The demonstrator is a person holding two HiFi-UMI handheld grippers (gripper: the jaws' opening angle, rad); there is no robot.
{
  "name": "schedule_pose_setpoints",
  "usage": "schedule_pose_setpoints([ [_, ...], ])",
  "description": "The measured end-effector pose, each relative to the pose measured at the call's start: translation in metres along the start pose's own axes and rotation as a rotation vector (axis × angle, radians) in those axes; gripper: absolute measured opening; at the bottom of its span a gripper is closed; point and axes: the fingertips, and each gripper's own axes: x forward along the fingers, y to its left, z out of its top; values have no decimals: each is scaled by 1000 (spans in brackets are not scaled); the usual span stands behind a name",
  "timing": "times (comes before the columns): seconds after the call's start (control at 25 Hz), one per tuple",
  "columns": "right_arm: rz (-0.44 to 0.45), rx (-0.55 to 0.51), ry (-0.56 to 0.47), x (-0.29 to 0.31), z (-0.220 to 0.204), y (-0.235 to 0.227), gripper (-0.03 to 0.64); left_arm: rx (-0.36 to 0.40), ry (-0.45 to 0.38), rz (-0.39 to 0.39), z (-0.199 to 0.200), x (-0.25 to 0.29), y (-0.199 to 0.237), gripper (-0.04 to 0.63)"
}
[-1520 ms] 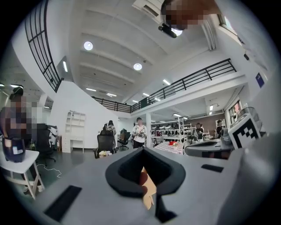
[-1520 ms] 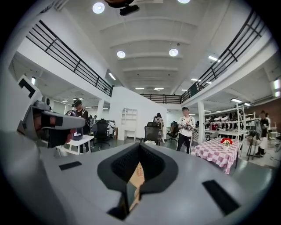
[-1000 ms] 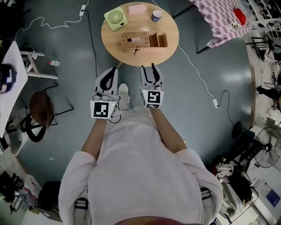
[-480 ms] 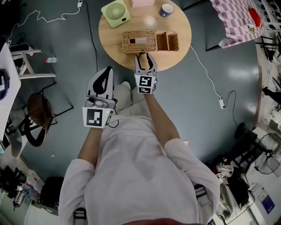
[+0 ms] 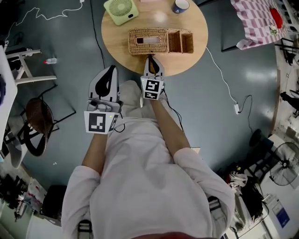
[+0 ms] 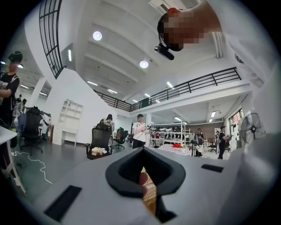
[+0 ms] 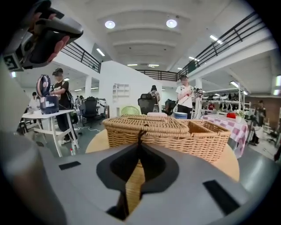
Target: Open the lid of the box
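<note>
We are closing the right gripper [image 5: 153, 59] on what seems the dark tab [image 7: 140, 132] fronting the wicker box [image 5: 161, 42] on the round table [image 5: 117, 42], so its lid [image 5: 140, 35] can lift, while keeping the clenched, empty left gripper [image 5: 111, 70] aside.

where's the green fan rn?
Head view, top edge: the green fan stands on the far left part of the round table, just beyond the wicker box's left end, with the blue cup further right.
</note>
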Motion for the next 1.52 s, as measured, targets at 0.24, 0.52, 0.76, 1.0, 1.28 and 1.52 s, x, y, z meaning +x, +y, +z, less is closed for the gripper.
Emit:
schedule_pose_setpoints([
  [0.24, 54, -13, 14, -7, 17, 7, 6, -1, 47, 19, 2, -5, 8, -5],
  [0.52, 42, 18, 11, -26, 79, -11, 5, -10, 75, 18, 40, -10, 12, -4],
  [0.76, 43, -9, -22, -3, 143, -20, 5, -21, 50, 44, 69, -9, 31, -5],
  [1.0, 25, -54, -65, 55, 186, -36, 5, 0, 22, 74, 85, -4, 45, -4],
  [1.28, 11, -67, -60, 129, 201, -51, 6, 43, -24, 94, 112, -2, 40, -4],
  [1.52, 20, -57, -66, 149, 196, -57, 11, 73, -40, 90, 121, 1, 36, -4],
])
